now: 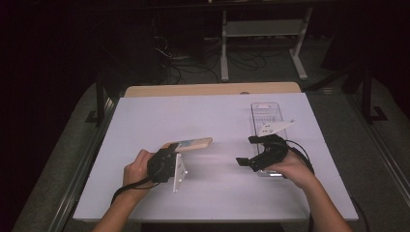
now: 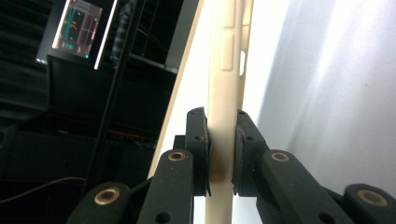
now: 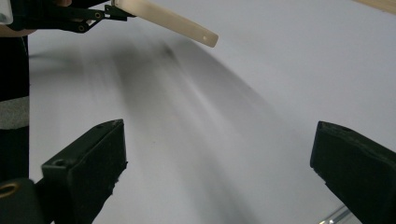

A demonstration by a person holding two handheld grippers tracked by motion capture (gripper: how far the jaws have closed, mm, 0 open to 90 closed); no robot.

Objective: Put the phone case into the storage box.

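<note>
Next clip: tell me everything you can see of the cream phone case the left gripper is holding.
The phone case is a thin, flat shell in cream or beige, seemingly soft plastic or silicone, with moulded side-button bumps and a small slot along its edge in the left gripper view. The left gripper clamps one end across its thickness, both black pads pressed on it. In the high view it sticks out to the right, roughly level, held above the white table without touching it. Its free end shows a small hole.
</note>
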